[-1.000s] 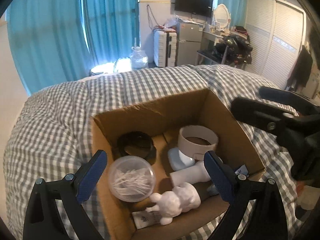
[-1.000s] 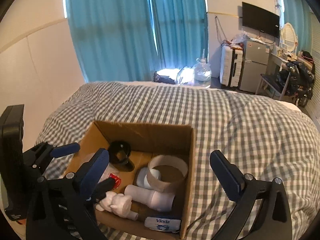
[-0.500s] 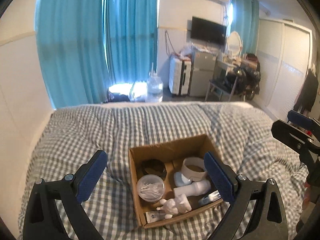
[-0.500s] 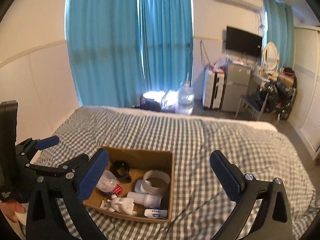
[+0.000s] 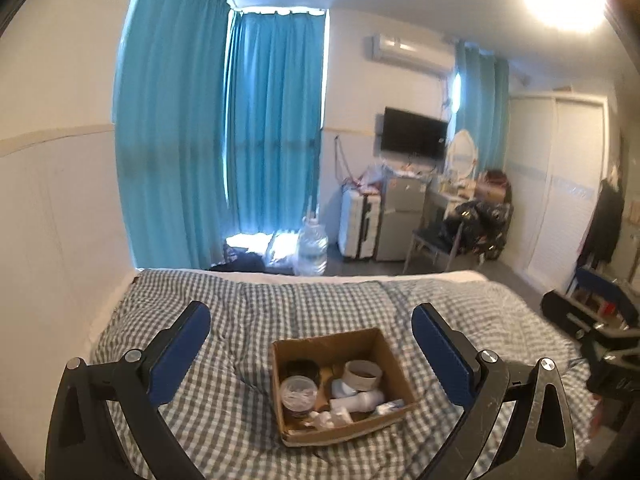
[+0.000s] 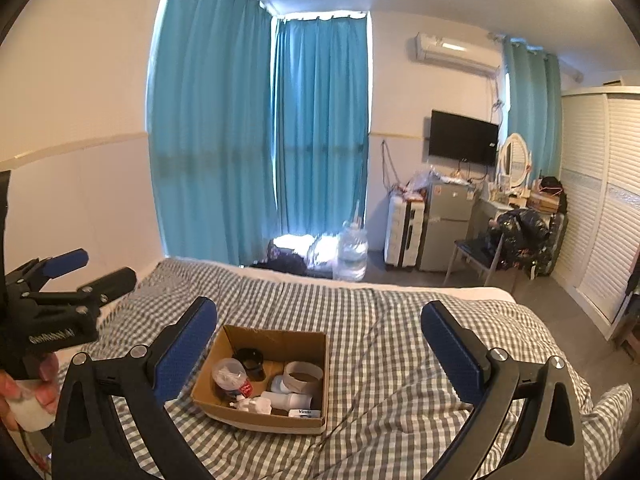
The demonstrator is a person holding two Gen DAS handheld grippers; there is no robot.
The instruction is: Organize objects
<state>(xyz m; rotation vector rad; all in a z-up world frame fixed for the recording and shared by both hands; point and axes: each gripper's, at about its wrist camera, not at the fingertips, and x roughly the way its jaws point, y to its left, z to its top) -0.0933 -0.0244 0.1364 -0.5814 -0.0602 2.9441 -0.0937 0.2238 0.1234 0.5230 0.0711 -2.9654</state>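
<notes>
An open cardboard box [image 5: 396, 364] [image 6: 316, 364] sits on the grey checked bed. Inside it lie a clear round tub [image 5: 298, 391], a black ring-shaped object [image 5: 302, 368], a roll of tape [image 5: 362, 374] [image 6: 303, 376], a white bottle [image 5: 356, 402], a small white figure [image 5: 332, 418] [image 6: 256, 404] and a tissue pack [image 6: 306, 413]. My left gripper [image 5: 310, 350] is open and empty, high above and back from the box. My right gripper [image 6: 320, 340] is open and empty, also well above the box. The left gripper also shows at the left edge of the right wrist view [image 6: 68, 280].
The checked bed cover [image 5: 260, 320] spreads around the box. Beyond the bed stand blue curtains [image 5: 272, 140], a water jug [image 5: 312, 250], a suitcase, a small fridge [image 6: 444, 232], a chair with clothes, a wall TV and a white wardrobe [image 6: 600, 220].
Both grippers have pulled up and back from the box, which now looks much smaller. Both remain open and empty. The box contents have not moved.
</notes>
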